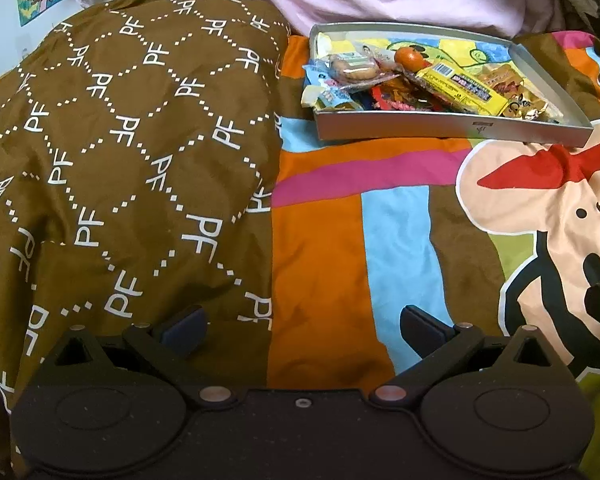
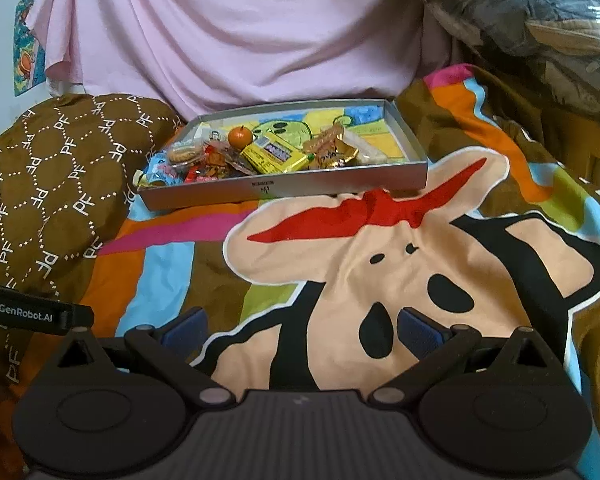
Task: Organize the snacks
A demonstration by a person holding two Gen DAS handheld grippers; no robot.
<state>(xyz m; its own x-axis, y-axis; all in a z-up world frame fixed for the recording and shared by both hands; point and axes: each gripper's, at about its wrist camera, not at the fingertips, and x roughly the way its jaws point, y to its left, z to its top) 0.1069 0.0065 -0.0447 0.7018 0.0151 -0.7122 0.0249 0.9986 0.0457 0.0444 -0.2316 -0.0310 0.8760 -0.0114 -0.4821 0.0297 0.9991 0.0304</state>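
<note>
- left gripper [image 1: 302, 326] fingers spread, holding nothing, hovering over bedspread [image 1: 320, 240]
- right gripper [image 2: 302, 326] likewise apart, nothing held
- snacks [image 2: 260, 156] piled in grey tray [image 2: 284, 188] (crowded toward its left end), tray on bedspread beside brown pillow [image 2: 60, 168]
</note>
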